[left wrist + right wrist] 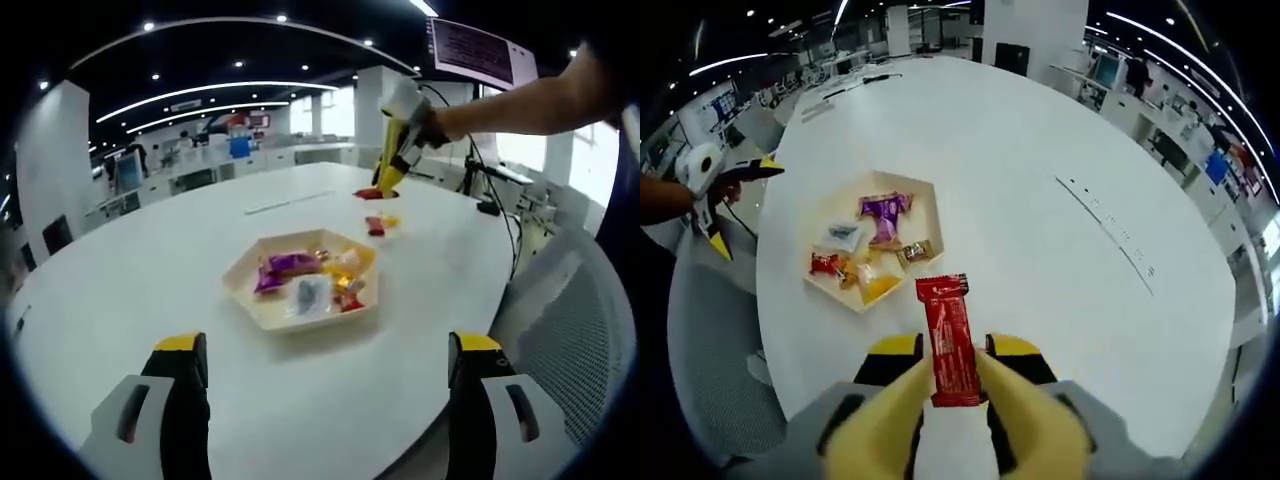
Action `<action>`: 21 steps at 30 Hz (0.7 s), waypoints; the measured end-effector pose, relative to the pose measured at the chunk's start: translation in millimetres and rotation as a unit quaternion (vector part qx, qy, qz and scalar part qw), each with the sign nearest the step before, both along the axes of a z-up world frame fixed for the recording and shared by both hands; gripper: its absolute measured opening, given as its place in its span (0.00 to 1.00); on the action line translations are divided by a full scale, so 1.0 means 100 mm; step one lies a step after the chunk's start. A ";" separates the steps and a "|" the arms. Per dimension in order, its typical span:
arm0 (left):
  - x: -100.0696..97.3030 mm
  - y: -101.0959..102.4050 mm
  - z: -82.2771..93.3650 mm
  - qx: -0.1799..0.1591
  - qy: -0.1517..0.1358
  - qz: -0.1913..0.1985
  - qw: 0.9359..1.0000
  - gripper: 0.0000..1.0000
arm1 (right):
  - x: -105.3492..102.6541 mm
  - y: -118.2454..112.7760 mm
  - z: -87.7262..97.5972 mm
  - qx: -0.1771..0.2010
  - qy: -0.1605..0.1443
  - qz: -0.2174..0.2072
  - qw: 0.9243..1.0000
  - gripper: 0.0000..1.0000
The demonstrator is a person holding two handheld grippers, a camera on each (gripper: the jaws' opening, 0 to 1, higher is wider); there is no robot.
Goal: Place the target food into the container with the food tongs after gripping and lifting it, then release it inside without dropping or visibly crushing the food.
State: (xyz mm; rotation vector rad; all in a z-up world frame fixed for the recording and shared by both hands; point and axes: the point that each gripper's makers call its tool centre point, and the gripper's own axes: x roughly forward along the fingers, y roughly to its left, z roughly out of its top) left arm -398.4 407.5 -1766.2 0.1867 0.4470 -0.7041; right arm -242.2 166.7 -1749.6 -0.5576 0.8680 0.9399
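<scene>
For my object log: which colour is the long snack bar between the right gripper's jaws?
Red, with small white print; the snack bar shows best in the right gripper view.

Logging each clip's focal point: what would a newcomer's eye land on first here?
In the right gripper view, the right tongs are clamped on a red snack bar, above the white table. Just beyond sits the hexagonal tray of wrapped snacks, with a purple packet inside.
</scene>
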 end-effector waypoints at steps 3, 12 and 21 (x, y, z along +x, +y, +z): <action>0.01 -0.05 0.12 -0.028 -0.017 -0.003 0.999 0.99 | 0.00 0.10 0.04 0.005 0.001 0.004 1.000 0.23; 0.00 -0.05 0.09 -0.024 -0.013 -0.008 1.000 1.00 | -0.02 0.49 0.11 0.013 -0.002 0.027 1.000 0.23; -0.01 -0.06 0.10 -0.026 -0.017 -0.012 0.999 0.99 | -0.11 1.04 0.17 0.032 -0.002 0.059 0.998 0.23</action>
